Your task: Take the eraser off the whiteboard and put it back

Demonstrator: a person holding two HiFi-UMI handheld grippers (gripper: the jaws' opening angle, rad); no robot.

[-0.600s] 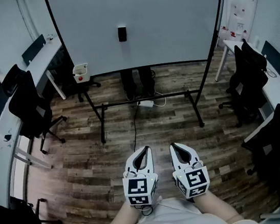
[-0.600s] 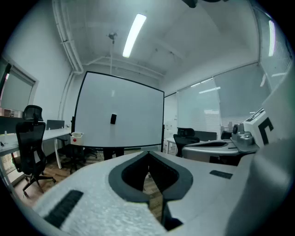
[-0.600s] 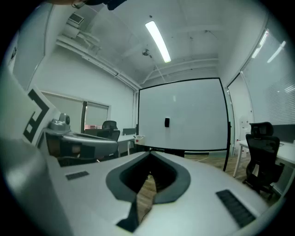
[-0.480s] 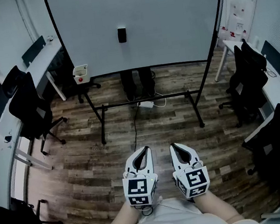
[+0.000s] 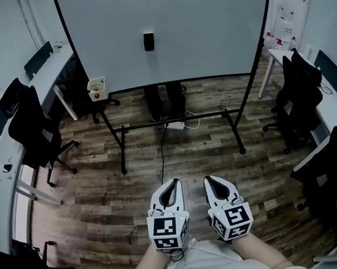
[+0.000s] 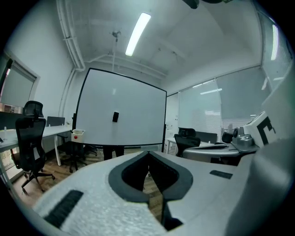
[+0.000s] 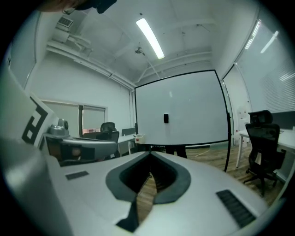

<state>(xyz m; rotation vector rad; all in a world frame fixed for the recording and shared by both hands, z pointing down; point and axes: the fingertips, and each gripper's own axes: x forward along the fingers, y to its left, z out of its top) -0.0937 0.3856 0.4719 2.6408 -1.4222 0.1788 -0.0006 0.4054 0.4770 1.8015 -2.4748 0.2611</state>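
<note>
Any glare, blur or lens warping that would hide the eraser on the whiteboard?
Head view: evenly lit, sharp, the eraser a crisp dark block on the glare-free whiteboard, frame edges bowed. Left gripper view: heavy fisheye, black corners, bright ceiling light, eraser small but clear. Right gripper view: the same.

**Desk:** Where's the eraser (image 5: 148, 41) on your feed?

**Operator:** I see it stuck flat on the whiteboard (image 5: 203, 26). It's a small dark block, taller than it is wide, sitting upright a little left of the board's centre at around mid-height.

**Desk:** And the board?

**Operator:** From my head view it's large, with a plain white face and a thin dark frame. It stands upright on a dark stand with legs on the wood floor.
</note>
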